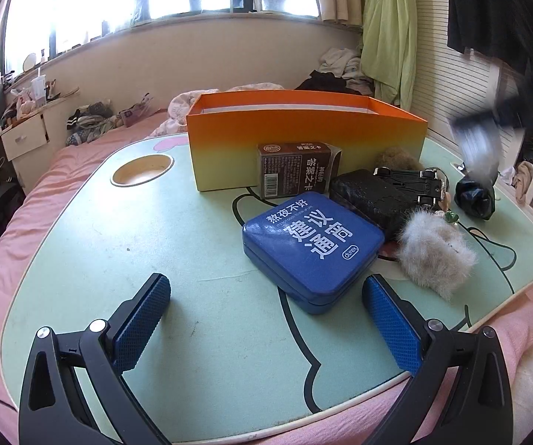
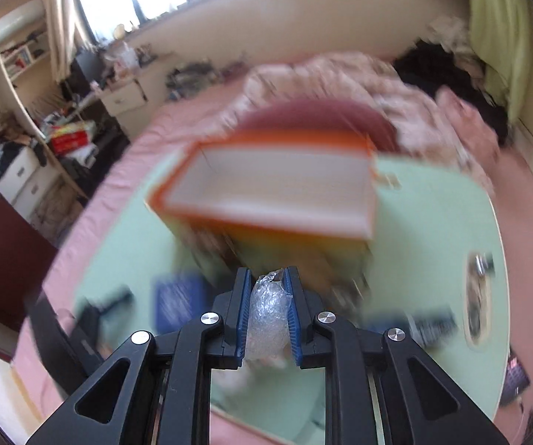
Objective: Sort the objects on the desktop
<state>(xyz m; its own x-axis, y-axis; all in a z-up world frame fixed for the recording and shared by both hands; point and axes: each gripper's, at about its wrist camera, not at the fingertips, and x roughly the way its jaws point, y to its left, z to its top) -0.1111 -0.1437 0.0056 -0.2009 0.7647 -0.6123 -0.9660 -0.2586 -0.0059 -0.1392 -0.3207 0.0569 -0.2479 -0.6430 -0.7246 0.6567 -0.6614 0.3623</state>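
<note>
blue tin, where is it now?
Left wrist view: the blue tin lies on the green lap table, right of centre, in front of the brown carton and left of the grey fur puff.

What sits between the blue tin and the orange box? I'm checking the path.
A brown carton stands between the blue tin and the orange box, against the box, in the left wrist view.
</note>
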